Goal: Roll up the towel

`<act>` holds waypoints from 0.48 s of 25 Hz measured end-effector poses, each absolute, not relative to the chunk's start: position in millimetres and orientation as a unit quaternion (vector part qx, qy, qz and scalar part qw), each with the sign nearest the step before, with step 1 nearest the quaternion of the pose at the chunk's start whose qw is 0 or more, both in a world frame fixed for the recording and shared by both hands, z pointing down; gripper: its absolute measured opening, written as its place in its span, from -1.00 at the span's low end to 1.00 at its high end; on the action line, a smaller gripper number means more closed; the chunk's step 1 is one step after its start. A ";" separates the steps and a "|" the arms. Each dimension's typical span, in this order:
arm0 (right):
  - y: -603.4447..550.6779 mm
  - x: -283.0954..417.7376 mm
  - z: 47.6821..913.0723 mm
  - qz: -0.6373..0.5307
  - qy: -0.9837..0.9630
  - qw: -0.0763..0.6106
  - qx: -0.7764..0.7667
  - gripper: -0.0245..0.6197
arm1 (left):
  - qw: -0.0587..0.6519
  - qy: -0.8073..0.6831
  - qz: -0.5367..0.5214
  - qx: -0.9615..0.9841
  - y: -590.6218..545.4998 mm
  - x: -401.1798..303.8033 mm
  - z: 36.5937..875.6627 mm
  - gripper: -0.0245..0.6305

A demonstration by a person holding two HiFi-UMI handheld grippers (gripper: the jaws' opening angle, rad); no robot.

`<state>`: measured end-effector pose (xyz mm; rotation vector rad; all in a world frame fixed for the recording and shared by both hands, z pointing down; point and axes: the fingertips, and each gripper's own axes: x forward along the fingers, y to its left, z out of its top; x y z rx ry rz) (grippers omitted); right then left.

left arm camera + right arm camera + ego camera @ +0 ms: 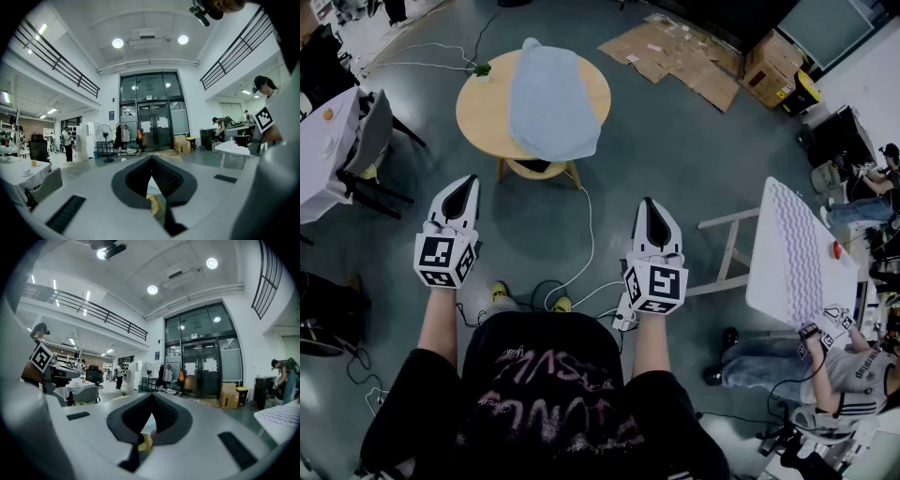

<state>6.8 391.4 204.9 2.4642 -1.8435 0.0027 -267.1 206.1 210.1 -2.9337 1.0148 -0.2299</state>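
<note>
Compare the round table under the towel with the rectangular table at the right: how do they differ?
The round table has a light-wood top; the rectangular table has a white top with wavy lines. The round table carries a spread blue towel; the rectangular table shows a small orange thing. Both stand on the grey floor.

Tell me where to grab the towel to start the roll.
Take the towel by its near short edge, coming from the near side of the table: it lies flat, its length running away from there, so that end likely rolls straight forward.
</note>
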 end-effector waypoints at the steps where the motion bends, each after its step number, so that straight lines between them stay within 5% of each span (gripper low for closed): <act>1: 391.6 5.4 204.9 0.001 -0.599 0.031 0.800 -0.92 | 0.014 0.326 -0.074 -0.942 206.7 -268.4 210.3 -0.90; 12: 398.5 3.9 207.6 0.003 -0.605 0.020 0.796 -0.91 | 0.015 0.330 -0.073 -0.941 216.6 -269.8 210.6 -0.90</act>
